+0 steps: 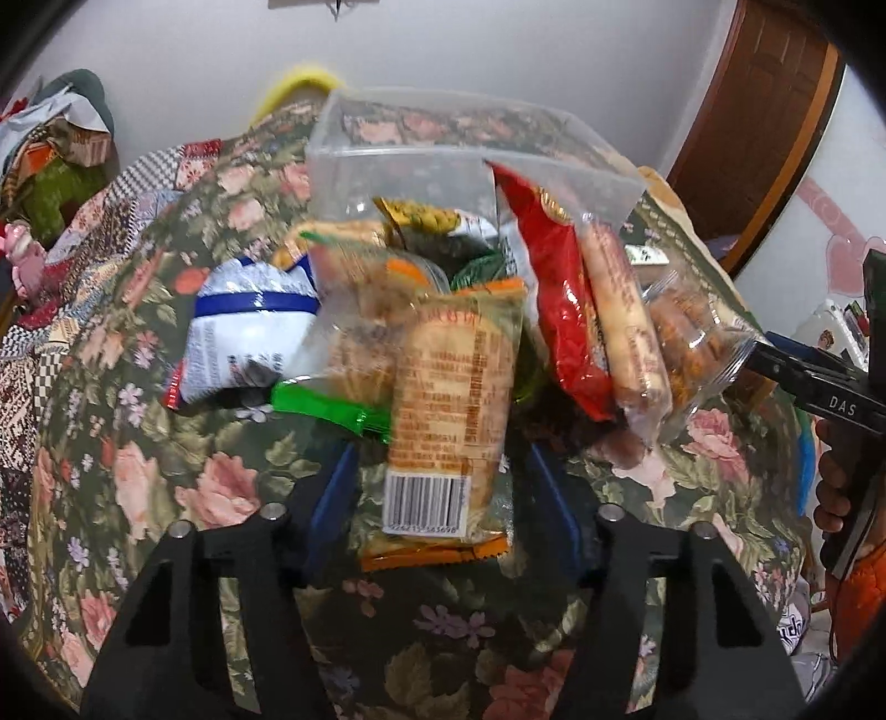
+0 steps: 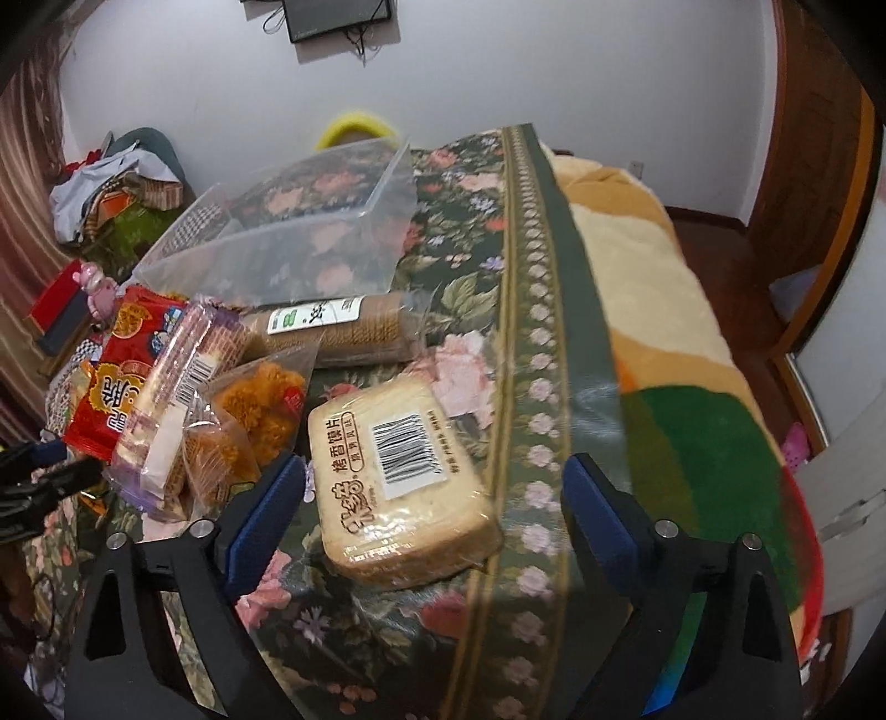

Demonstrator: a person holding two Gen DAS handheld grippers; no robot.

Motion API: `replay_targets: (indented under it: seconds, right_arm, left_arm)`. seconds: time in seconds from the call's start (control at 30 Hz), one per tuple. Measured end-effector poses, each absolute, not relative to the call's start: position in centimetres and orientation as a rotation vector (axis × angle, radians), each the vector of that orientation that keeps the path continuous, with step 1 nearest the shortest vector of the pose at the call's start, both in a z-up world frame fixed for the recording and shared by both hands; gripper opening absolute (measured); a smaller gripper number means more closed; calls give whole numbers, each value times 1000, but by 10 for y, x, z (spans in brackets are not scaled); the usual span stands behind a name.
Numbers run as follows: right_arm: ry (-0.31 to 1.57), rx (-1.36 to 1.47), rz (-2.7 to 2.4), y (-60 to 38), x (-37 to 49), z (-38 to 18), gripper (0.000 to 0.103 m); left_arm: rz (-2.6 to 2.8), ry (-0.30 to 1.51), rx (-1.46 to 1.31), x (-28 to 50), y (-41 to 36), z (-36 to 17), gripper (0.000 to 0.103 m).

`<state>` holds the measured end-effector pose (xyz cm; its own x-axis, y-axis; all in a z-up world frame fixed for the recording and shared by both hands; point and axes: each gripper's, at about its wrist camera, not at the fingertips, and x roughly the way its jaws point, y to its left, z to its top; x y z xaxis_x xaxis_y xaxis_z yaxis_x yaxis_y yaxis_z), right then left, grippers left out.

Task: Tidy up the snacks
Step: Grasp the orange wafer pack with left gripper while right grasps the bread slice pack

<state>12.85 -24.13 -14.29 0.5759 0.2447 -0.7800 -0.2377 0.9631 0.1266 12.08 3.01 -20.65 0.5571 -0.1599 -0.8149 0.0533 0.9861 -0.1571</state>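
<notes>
A clear plastic box (image 2: 288,243) sits on a bed under a floral bedspread (image 2: 454,232); it appears to hold nothing, the pattern showing through its walls. The snacks lie heaped in front of it, outside it.

Left claw (image 1: 437,487): partly open, pads either side of an orange-edged cracker packet (image 1: 448,421) with its barcode up; pads not seen pressing on it. Beside this packet lie a white-and-blue bag (image 1: 249,327), a red bag (image 1: 559,310) and a clear pack of fried pieces (image 1: 692,338).

Right claw (image 2: 432,498): wide open, straddling a pale block of toasted slices (image 2: 398,487), clear of both pads. A biscuit roll (image 2: 338,327) lies near the box.

Room: white wall, a dark screen (image 2: 338,16) mounted high, wooden door frame (image 2: 819,183), a fleece blanket (image 2: 664,310) along the bedspread's border.
</notes>
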Motion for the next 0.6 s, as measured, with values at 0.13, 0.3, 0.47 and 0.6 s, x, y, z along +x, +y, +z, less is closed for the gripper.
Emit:
replay_targets:
  seconds: [0.13, 0.3, 0.47, 0.6]
  right_arm:
    - [932, -11, 295, -235, 132, -149, 85]
    - [971, 25, 312, -234, 136, -157, 68]
    - [952, -3, 315, -227, 133, -153, 55]
    - [928, -20, 303, -227, 129, -147, 54]
  left_arm:
    - [-119, 969, -110, 126, 27, -208, 51]
    - [-111, 970, -97, 128, 26, -208, 35]
    - [-123, 951, -105, 121, 27, -202, 34]
    - [-126, 917, -108, 114, 30, -189, 34]
